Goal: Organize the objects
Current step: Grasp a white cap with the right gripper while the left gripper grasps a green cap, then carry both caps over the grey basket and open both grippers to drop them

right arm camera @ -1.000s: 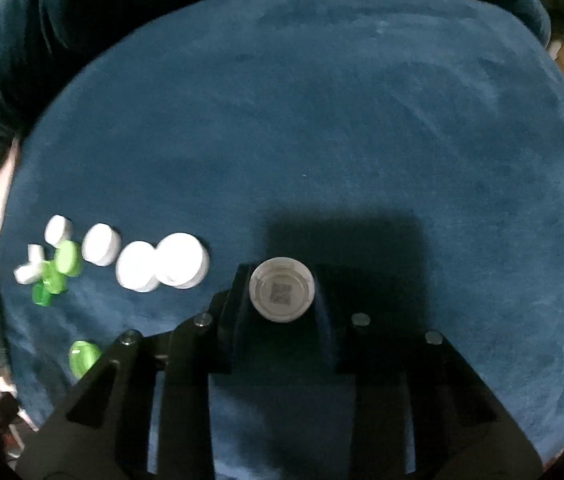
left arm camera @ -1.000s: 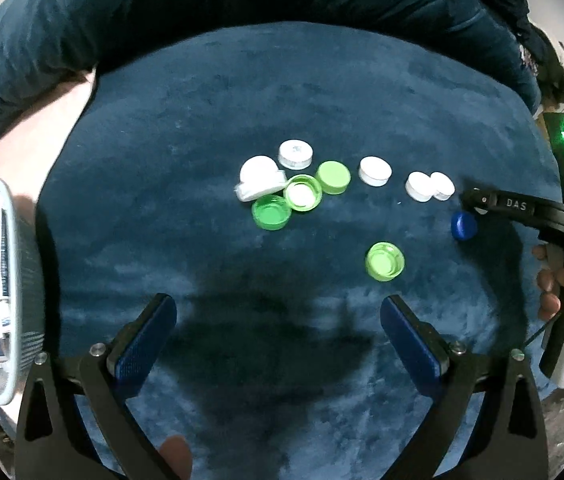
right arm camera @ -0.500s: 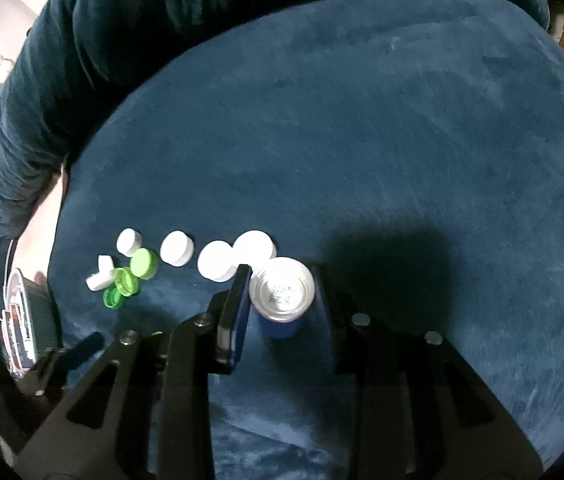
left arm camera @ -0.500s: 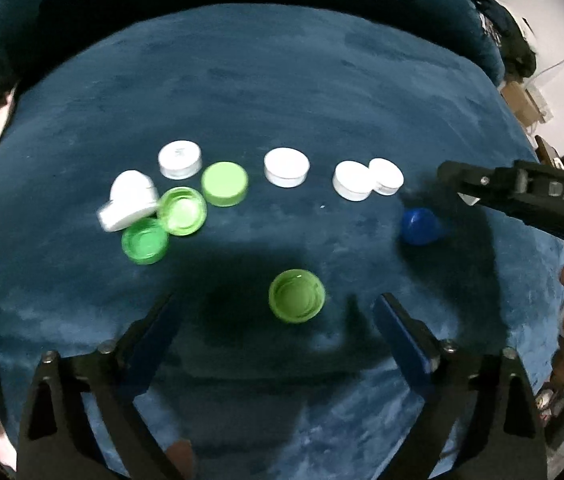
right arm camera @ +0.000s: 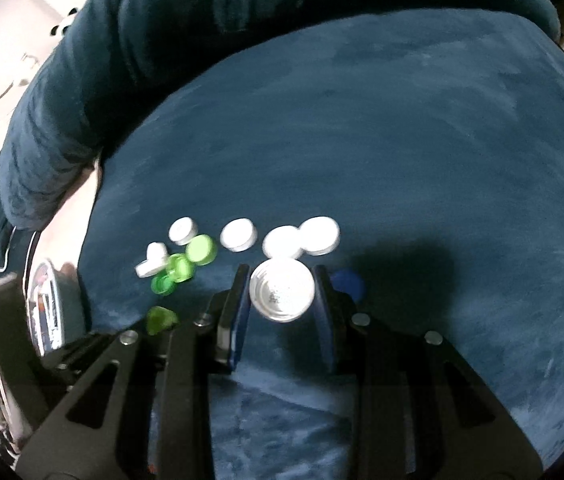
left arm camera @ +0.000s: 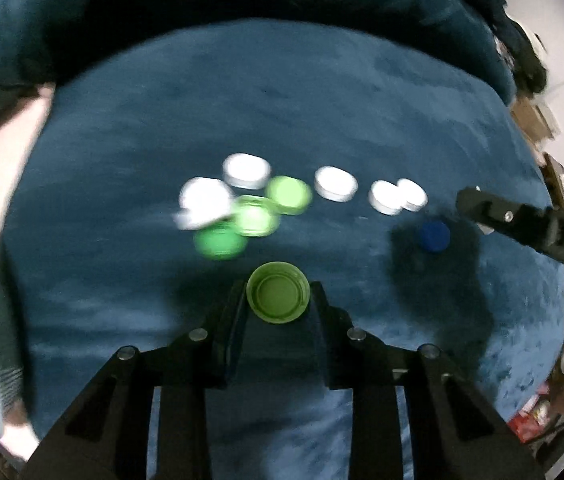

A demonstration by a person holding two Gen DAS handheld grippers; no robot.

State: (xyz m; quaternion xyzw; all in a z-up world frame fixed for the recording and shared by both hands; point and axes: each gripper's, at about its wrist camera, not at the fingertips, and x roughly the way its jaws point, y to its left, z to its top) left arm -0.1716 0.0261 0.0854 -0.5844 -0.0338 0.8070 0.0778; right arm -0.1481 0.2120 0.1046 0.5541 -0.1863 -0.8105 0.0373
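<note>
Left gripper [left arm camera: 278, 298] just clamped on green cap [left arm camera: 278, 297] — hollow side up; right gripper [right arm camera: 282, 294] gripping white cap [right arm camera: 282, 290].

We saw matte black gripper [left arm camera: 278, 300] frames with round silver screws and blue finger pads [right arm camera: 240, 312]; the right gripper [left arm camera: 521, 228] bore white lettering.

Plush cloth [left arm camera: 361, 100] — plastic caps [left arm camera: 335, 184].

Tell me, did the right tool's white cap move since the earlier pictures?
Yes. The white cap, formerly over the blue cap, now sits left of it, nearer the white caps.
</note>
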